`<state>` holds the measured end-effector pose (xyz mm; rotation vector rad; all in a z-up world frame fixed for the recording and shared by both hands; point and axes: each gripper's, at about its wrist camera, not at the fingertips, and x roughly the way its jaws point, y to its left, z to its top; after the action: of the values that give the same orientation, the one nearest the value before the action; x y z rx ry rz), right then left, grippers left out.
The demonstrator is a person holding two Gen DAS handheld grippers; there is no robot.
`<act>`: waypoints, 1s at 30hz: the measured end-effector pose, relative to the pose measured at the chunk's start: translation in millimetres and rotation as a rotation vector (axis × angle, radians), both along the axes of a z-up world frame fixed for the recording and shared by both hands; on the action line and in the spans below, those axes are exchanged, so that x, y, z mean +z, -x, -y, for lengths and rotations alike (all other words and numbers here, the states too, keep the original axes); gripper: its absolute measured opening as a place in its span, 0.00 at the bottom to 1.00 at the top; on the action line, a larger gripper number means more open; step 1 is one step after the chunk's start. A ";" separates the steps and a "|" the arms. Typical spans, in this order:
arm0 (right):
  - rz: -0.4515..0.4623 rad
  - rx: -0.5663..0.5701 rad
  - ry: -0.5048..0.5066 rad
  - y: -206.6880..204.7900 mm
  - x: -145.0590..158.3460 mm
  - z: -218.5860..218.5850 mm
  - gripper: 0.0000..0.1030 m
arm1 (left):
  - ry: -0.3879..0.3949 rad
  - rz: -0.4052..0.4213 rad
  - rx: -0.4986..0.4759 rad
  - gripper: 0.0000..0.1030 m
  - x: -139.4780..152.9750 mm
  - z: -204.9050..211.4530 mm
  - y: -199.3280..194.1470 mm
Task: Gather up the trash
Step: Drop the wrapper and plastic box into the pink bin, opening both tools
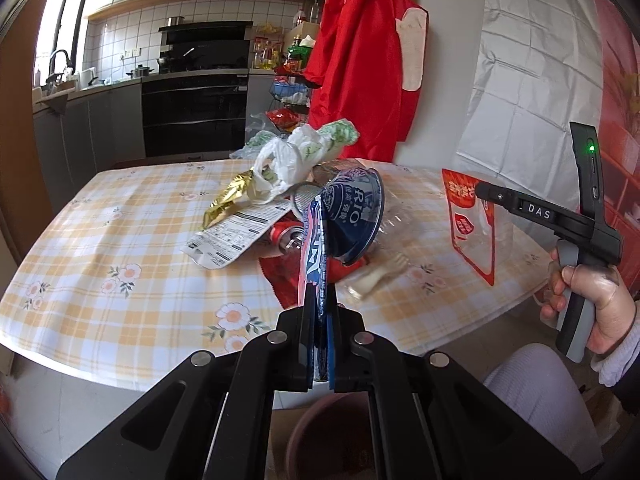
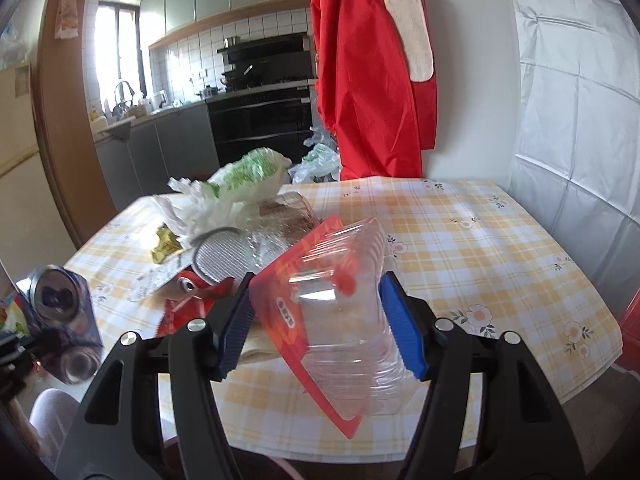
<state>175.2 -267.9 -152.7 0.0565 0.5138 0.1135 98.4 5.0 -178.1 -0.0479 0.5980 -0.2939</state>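
- Flattened blue RIO can [image 1: 344, 216]: long axis upright, clamped in fully closed left gripper [image 1: 320, 312].
- Clear plastic tray [image 2: 344, 320] with red label: tilted, squeezed between half-open right gripper [image 2: 320, 320] pads.

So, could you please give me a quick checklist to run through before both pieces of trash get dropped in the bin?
1. Left gripper shut on the crushed blue can: ok.
2. Right gripper shut on the clear plastic tray with red label: ok, fingers press its sides.
3. Both items lifted off the table: ok.
4. Brown bin below the left gripper: ok.
5. Bin under the right gripper: cannot tell.
6. Table cleared: not ok, white bag and gold wrapper remain.
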 end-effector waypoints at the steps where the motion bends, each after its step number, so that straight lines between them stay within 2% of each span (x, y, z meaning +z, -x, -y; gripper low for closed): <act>1: 0.008 0.003 -0.006 5.0 3.1 0.3 0.61 | 0.008 -0.007 -0.004 0.05 0.9 1.8 4.2; 9: 0.069 0.021 -0.034 49.2 25.6 1.1 0.61 | 0.048 -0.051 -0.071 0.05 -1.4 19.1 36.4; 15: 0.092 0.029 -0.062 77.0 37.3 2.9 0.61 | 0.039 -0.079 -0.138 0.05 -2.0 35.3 56.4; 27: 0.128 0.055 -0.072 117.8 53.2 3.4 0.61 | 0.005 -0.100 -0.176 0.05 -4.0 51.4 67.7; 29: 0.131 0.058 -0.074 118.9 55.3 4.1 0.61 | 0.004 -0.099 -0.172 0.14 -4.7 51.9 67.1; 30: 0.134 0.059 -0.073 120.0 56.4 4.0 0.61 | 0.006 -0.091 -0.163 0.34 -3.8 50.8 67.3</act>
<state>55.2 -271.9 -96.3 0.1042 0.3775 0.1924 31.1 -45.9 -181.8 -0.0179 0.6924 -0.4530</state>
